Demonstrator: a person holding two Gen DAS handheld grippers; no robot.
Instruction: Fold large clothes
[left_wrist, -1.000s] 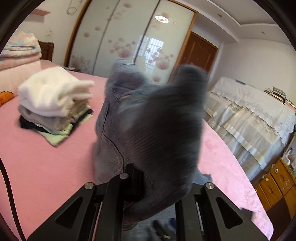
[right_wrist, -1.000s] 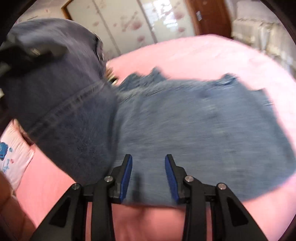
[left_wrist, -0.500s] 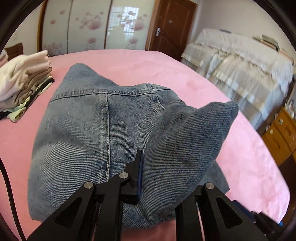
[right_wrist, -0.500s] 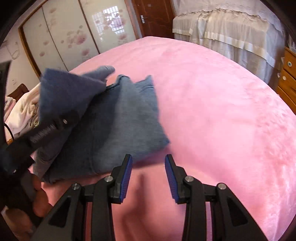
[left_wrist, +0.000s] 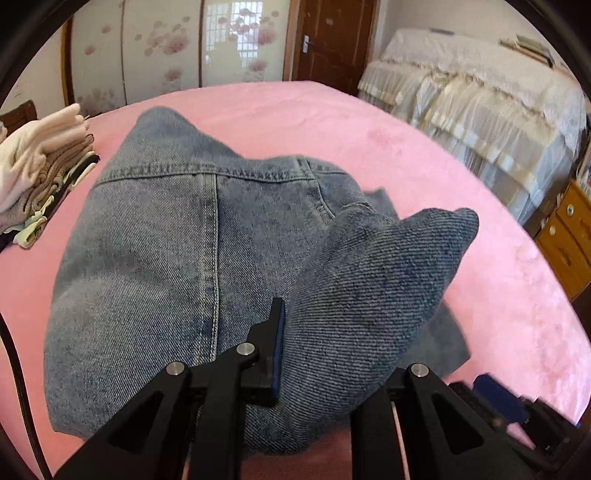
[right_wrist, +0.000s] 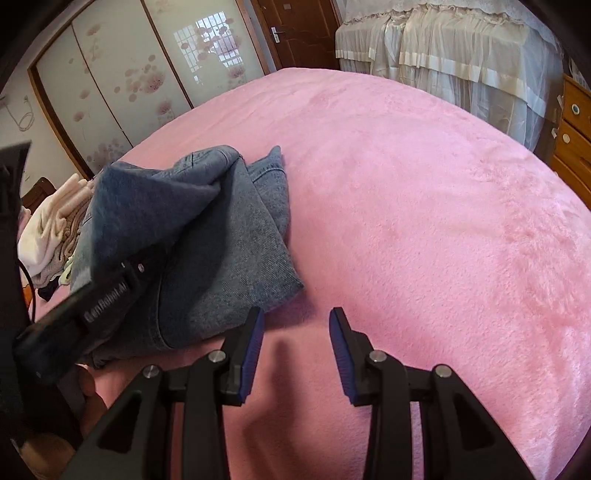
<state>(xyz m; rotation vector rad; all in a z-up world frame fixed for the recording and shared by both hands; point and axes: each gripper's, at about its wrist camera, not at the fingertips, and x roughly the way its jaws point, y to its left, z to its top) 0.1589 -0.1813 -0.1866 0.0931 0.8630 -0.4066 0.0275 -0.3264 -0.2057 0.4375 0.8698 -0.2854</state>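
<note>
1. Nearest in the left wrist view, the left gripper (left_wrist: 314, 354) is clenched on a raised flap of the jeans (left_wrist: 166, 258); the denim bulges up and over its right finger, which is hidden.
2. The right gripper (right_wrist: 295, 354) hangs released over the bare pink bedspread (right_wrist: 424, 221), just beside the near corner of the jeans and touching nothing.
3. The jeans lie folded on the bedspread in a thick bundle, with the held flap standing above the layers (not yet laid flat).
4. Risk: if the left gripper lets go while the flap stands this high, the stiff denim will likely spring or slump sideways and leave a crooked, lumpy fold.
5. Risk: pulling the flap further across with nothing pinning the bundle could drag the lower layers askew, since the right gripper is off the cloth.
6. The long axis of the bundle seems to run from the near edge away toward the wardrobe doors (left_wrist: 166, 51), following the stitched seam; the waistband end points far.
7. Beyond, to the left, a stack of folded clothes (left_wrist: 40, 166) sits well apart from the jeans.
</note>
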